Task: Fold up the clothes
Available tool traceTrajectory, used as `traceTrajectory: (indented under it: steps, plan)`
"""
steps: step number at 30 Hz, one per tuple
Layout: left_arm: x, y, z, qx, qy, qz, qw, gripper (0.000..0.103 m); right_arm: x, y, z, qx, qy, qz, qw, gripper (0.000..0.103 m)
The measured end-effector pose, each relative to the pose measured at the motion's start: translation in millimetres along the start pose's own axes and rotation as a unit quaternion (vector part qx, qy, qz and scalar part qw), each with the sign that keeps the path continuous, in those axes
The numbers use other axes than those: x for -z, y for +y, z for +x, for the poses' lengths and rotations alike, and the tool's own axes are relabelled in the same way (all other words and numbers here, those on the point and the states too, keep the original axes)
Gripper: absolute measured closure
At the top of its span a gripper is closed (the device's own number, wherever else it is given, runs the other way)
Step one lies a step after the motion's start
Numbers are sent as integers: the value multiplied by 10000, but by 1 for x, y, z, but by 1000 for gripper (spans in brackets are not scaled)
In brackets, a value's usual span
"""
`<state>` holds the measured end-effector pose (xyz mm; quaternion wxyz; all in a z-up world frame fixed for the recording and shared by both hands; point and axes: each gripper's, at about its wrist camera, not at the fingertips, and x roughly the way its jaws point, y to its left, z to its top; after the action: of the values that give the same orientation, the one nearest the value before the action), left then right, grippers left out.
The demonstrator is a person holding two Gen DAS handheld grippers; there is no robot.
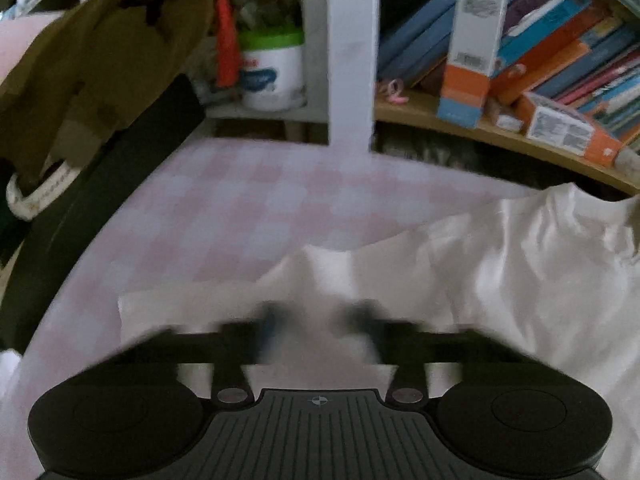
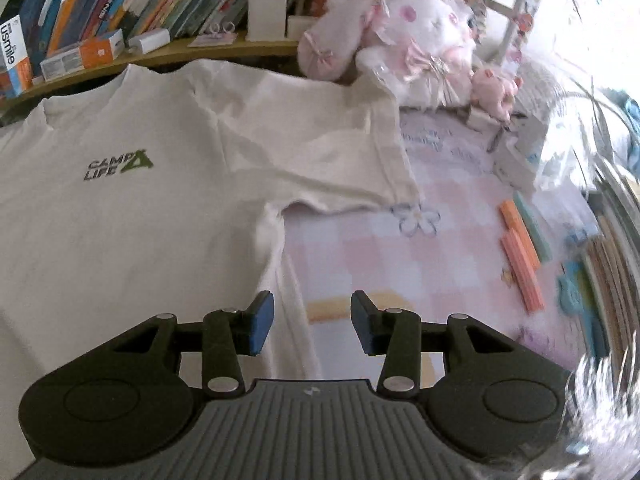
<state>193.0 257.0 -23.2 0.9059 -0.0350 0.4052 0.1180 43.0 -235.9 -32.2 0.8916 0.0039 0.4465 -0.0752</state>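
Note:
A white T-shirt (image 2: 140, 208) with a green "CAMP LIFE" print lies spread face up on a pink checked table (image 2: 380, 252). Its right sleeve (image 2: 320, 152) lies flat. My right gripper (image 2: 312, 326) is open over the shirt's right side edge, its fingers apart with nothing between them. In the left wrist view the shirt (image 1: 500, 280) fills the right half, with a raised peak of cloth (image 1: 320, 268) just ahead of my left gripper (image 1: 318, 320). That view is blurred; the fingers stand apart and open over the cloth.
A bookshelf (image 1: 520, 60) with boxes runs along the table's far side. A brown garment (image 1: 80, 64) hangs at the left over a dark chair. Plush toys (image 2: 420, 52) sit at the back right. Orange and green sticks (image 2: 520, 248) and stacked books (image 2: 616, 264) lie on the right.

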Motion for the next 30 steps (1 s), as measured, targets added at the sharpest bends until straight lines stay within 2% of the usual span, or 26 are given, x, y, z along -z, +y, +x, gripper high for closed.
traceTrajectory:
  steps: [4, 9, 13, 17, 18, 20, 21, 22, 23, 25, 26, 27, 30]
  plan:
    - [-8, -6, 11, -210, -159, 258, 9993, 102, 11, -5, -3, -6, 305, 334, 9990, 68]
    - [-40, -13, 37, -252, -115, 615, 9977, 102, 18, 8, -15, -381, 470, 409, 9973, 77]
    - [-68, -8, 54, -446, -139, 432, 9980, 102, 21, 33, -22, -688, 519, 349, 9957, 85]
    - [-84, -1, 59, -473, -126, 232, 9985, 101, 17, 62, -24, -831, 428, 142, 9955, 86]
    - [-83, 0, 56, -387, -133, 224, 9989, 94, 17, 67, -24, -823, 407, 50, 9958, 86]
    - [-80, 2, 46, -159, -170, 262, 9994, 93, 16, 72, -24, -815, 382, -86, 9959, 85]
    - [-76, 3, 38, -21, -207, 315, 9993, 88, 16, 72, -24, -816, 379, -129, 9959, 85]
    - [-72, 4, 28, 101, -235, 407, 9988, 80, 16, 72, -25, -817, 376, -173, 9958, 84]
    - [-64, 3, 16, 195, -291, 531, 9980, 75, 17, 70, -25, -826, 378, -193, 9957, 84]
    - [-46, 0, -10, 409, -381, 827, 9950, 56, 20, 68, -27, -855, 359, -320, 9952, 85]
    - [-34, -2, -23, 484, -391, 951, 9935, 53, 22, 67, -28, -869, 356, -404, 9948, 96]
    - [-22, -4, -36, 545, -399, 1062, 9920, 52, 23, 66, -29, -882, 354, -489, 9943, 99]
    - [16, -6, -71, 715, -268, 1282, 9888, 52, 25, 56, -32, -778, 377, -569, 9946, 99]
